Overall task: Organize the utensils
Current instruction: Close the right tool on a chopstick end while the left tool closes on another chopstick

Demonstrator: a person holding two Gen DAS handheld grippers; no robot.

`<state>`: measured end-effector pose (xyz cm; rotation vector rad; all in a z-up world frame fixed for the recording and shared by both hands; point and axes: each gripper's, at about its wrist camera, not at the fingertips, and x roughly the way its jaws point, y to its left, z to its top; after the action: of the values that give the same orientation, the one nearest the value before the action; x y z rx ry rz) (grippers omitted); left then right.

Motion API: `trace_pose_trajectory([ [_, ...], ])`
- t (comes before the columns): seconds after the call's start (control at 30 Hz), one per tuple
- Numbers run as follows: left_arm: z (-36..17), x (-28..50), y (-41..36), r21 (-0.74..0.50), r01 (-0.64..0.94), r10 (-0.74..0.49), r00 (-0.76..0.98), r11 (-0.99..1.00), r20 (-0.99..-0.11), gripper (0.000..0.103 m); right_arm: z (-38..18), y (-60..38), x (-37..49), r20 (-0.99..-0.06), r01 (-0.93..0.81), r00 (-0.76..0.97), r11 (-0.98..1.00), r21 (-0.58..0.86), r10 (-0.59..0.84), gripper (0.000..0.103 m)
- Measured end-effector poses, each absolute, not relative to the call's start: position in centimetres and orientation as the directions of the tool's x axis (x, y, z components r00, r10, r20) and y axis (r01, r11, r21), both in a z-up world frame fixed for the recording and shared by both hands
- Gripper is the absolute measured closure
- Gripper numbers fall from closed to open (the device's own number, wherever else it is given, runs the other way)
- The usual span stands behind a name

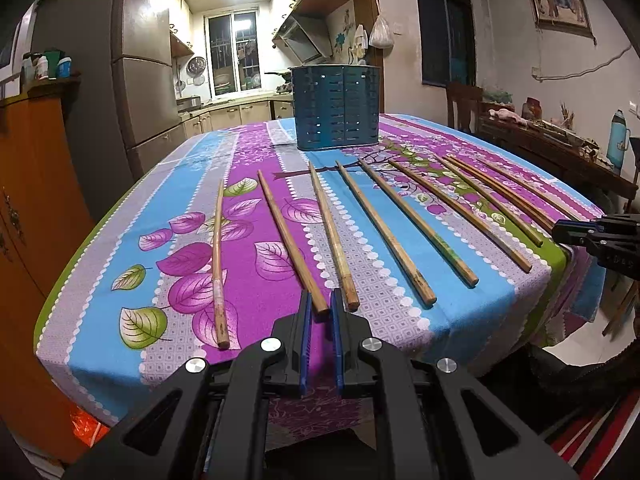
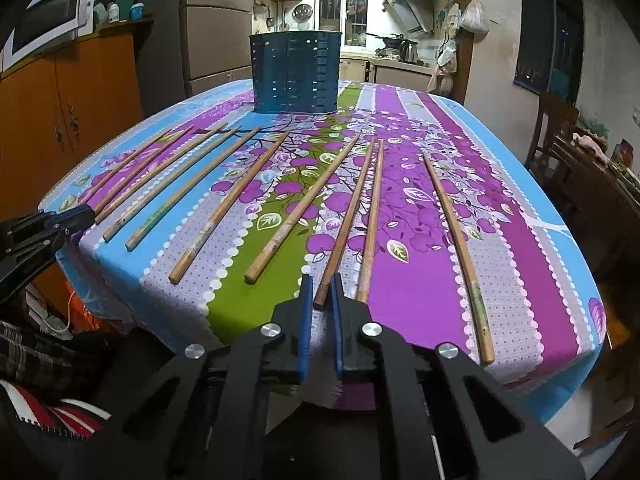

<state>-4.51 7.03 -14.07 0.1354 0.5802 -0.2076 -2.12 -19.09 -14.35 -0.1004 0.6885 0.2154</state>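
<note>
Several wooden chopsticks lie side by side on the flowered tablecloth, tips toward a blue slotted utensil holder that stands upright at the far end. My left gripper is shut on the near end of the second chopstick from the left. My right gripper is shut on the near end of a dark chopstick, which lies close beside another chopstick. Both held chopsticks still rest on the cloth. Each gripper also shows at the edge of the other's view: right gripper, left gripper.
The table's front edge runs just under both grippers and the cloth hangs over it. An orange cabinet and a fridge stand to the left. A wooden chair and a cluttered side table are to the right.
</note>
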Motion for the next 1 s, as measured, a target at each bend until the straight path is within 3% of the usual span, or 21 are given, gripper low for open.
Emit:
trace_pose_trajectory([
  [0.4, -13.2, -5.1, 7.1, 0.082, 0.246, -0.166, 0.829, 0.966, -0.533, 0.093, -12.6, -19.6, -2.6, -0.578, -0.193, 0.801, 0.981, -0.007, 0.154, 0.098],
  [1.0, -6.6, -4.9, 7.7, 0.065, 0.234, -0.189, 0.893, 0.97, -0.408, 0.093, -5.3, -20.1, -2.7, -0.361, -0.197, 0.918, 0.979, -0.05, 0.166, 0.098],
])
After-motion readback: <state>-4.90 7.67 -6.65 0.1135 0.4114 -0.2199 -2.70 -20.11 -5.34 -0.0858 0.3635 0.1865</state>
